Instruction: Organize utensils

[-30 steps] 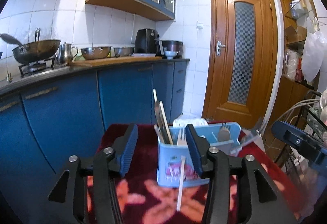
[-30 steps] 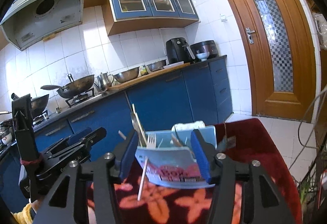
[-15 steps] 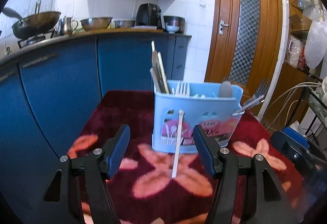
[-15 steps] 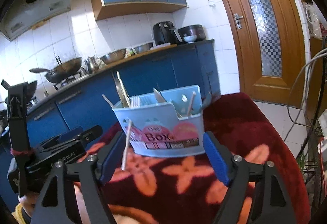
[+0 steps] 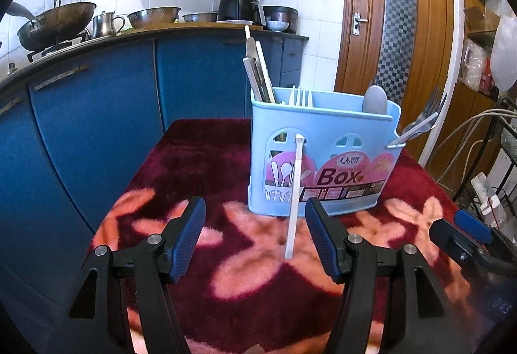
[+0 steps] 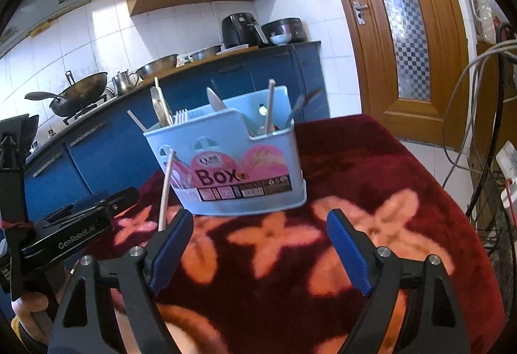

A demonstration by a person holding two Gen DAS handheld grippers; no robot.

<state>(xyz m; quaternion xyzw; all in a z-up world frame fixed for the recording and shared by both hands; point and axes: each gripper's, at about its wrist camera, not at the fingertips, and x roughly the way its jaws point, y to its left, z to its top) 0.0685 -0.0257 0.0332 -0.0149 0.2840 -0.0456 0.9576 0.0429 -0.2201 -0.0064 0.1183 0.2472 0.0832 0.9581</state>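
The left wrist view shows my left tool (image 5: pixel 255 233) with its jaws apart and nothing between the pads; they have just been opening. Only this view shows my right tool (image 5: pixel 465 228) from the side, at the lower right edge, and the grey spoon bowl (image 5: pixel 374 99) rising from the caddy's right compartment. It also shows metal fork handles (image 5: pixel 420 124) leaning out over the caddy's right end.

The right wrist view shows my right tool (image 6: pixel 260 244) with jaws spread wide and empty; they have just been opening further. Only this view shows my left tool's black body (image 6: pixel 71 224) at the left edge, a hand (image 6: pixel 30 312) below it, and the wooden stick (image 6: pixel 269 105) standing in the caddy's right rear compartment.

The light blue utensil caddy (image 5: pixel 323 157) stands upright on the tabletop (image 5: pixel 200 166), which is covered in dark red cloth with pink flower shapes. It sits ahead of both tools, apart from them. Its front wall has arched cut-outs and a pink label reading "Box". Wooden spatulas (image 5: pixel 257 69) stand in the left compartment, and a white plastic fork (image 5: pixel 300 95) shows beside them. A long white utensil handle (image 5: pixel 295 195) leans against the caddy's front wall, its lower end on the cloth between the left tool's fingers, touching neither.
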